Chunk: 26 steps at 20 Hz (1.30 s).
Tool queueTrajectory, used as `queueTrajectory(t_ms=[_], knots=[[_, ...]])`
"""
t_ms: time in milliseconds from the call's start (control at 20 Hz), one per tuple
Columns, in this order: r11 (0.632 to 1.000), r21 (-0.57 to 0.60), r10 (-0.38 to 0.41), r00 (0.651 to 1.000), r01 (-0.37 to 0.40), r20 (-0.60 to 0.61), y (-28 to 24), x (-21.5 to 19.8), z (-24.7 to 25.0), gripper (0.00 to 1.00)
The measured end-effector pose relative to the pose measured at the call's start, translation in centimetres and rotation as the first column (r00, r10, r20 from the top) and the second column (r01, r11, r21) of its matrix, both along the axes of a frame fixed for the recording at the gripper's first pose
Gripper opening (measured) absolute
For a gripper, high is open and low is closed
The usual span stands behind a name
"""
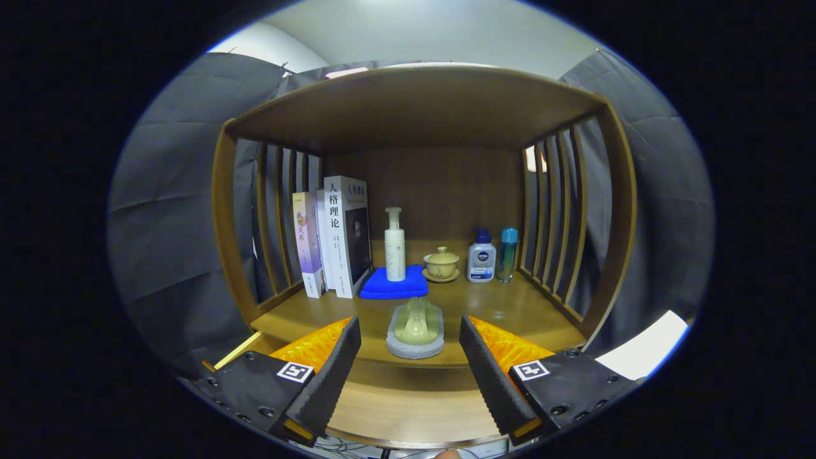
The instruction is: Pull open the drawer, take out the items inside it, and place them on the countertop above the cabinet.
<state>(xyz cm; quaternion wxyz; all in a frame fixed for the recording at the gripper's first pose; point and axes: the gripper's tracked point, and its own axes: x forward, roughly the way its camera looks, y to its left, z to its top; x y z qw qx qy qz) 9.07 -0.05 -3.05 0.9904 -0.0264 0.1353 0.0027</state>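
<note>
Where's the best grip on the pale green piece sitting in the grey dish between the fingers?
Probably the narrow upright stem of the pale green piece, above the rim of the grey dish. Come straight in from the front: the gripper is open, with the fingers already flanking it. The stem is slimmer than the dish, so closing on its two sides should hold, though its exact shape is hard to tell.

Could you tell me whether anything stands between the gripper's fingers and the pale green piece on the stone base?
Nothing visible does. The gripper is open, and the pale green piece on its stone base sits on the countertop between the fingertips, untouched.
</note>
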Motion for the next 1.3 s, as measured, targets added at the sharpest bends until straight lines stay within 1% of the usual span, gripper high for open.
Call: queueTrajectory(t_ms=[400, 700, 1100, 1300], knots=[[1.0, -0.029, -0.003, 0.993, 0.006, 0.115, 1.1, -5.4, -0.4, 0.98], [0.998, -0.058, -0.009, 0.986, 0.019, 0.167, 1.4, -8.6, -2.2, 0.98], [0.998, -0.066, 0.013, 0.978, 0.0, 0.206, 2.7, -12.1, -5.8, 0.98], [0.996, -0.094, 0.024, 0.984, -0.007, 0.177, 3.0, -13.0, -9.0, 0.98]])
